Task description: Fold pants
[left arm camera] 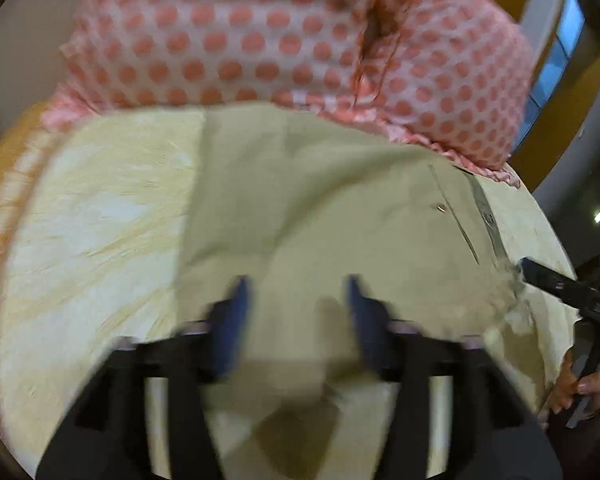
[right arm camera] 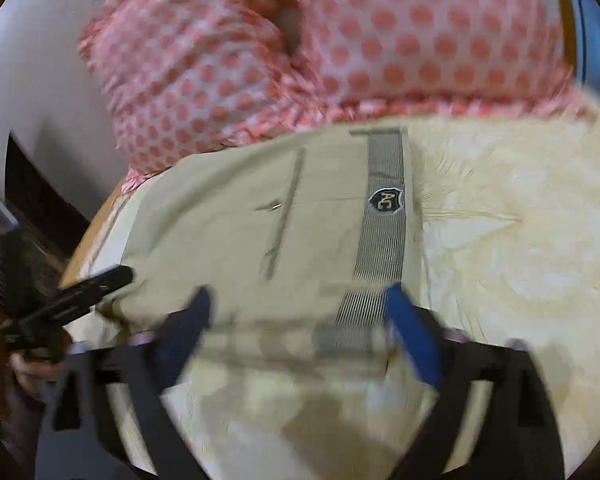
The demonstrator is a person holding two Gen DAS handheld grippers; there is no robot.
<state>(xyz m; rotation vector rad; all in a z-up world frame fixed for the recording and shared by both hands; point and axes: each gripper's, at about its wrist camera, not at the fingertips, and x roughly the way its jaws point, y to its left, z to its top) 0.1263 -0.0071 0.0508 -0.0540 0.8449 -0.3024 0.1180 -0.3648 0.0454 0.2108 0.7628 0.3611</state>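
Beige pants (left arm camera: 320,200) lie on a pale yellow bedsheet (left arm camera: 100,220). In the right wrist view the pants (right arm camera: 220,220) show a grey striped waistband (right arm camera: 382,232) with a dark badge, and a slit pocket. My left gripper (left arm camera: 296,292) is open and empty, hovering over the pants' near part. My right gripper (right arm camera: 296,300) is open and empty over the waistband end. The right gripper also shows at the right edge of the left wrist view (left arm camera: 556,284). The left gripper shows at the left edge of the right wrist view (right arm camera: 84,292). Both views are motion-blurred.
A pink and white polka-dot pillow (left arm camera: 260,36) lies just beyond the pants, also in the right wrist view (right arm camera: 340,40). The bed's edge falls away near the right gripper (left arm camera: 560,240). A white wall and a window (left arm camera: 556,60) stand behind.
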